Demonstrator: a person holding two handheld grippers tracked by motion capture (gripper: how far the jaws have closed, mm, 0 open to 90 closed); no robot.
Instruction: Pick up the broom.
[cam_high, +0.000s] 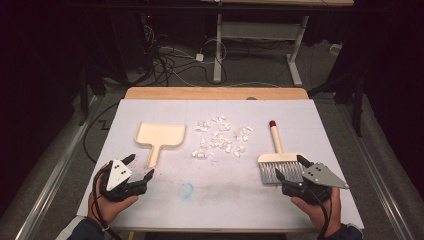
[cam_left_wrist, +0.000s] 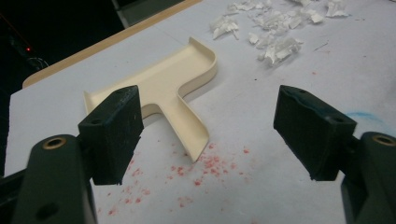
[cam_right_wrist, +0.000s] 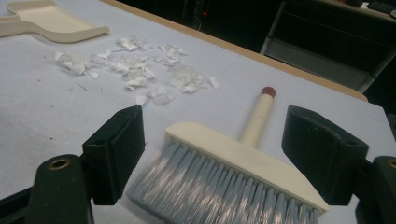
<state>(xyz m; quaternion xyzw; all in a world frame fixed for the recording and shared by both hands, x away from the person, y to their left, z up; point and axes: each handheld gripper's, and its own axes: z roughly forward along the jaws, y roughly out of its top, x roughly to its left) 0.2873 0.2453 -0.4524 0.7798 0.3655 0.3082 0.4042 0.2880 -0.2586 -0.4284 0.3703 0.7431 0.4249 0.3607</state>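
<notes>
On the white worktop (cam_high: 165, 200) lie a cream dustpan (cam_high: 160, 136) at the left, a scatter of white scraps (cam_high: 221, 137) in the middle and a brush (cam_high: 278, 161) at the right. The left gripper (cam_high: 139, 167) hovers at the near left, held in the person's left hand (cam_high: 107, 202). Its jaws stand wide apart and hold nothing. In the left gripper view the dustpan (cam_left_wrist: 180, 86) lies just beyond them, its handle pointing back toward the gap between the jaws, with its end close to the left jaw but apart from it. Red specks (cam_left_wrist: 201, 165) dot the sheet around the handle's end, and the scraps (cam_left_wrist: 275, 28) lie farther off at the upper right.

The right gripper (cam_high: 289, 167) sits at the near right in the right hand (cam_high: 317, 207). Its jaws are also wide open, gripping nothing. In the right gripper view the brush (cam_right_wrist: 243, 158) lies flat between them: its grey bristles point toward the camera, its cream head spans most of the gap, and its handle with a red tip runs away from the jaws. Neither jaw presses on the head; whether the left one brushes the bristles I cannot tell. The scraps (cam_right_wrist: 140, 70) lie beyond the left jaw, and the dustpan (cam_right_wrist: 51, 21) is well apart at the upper left. A faint blue smear (cam_high: 186, 190) marks the worktop between the two grippers.
</notes>
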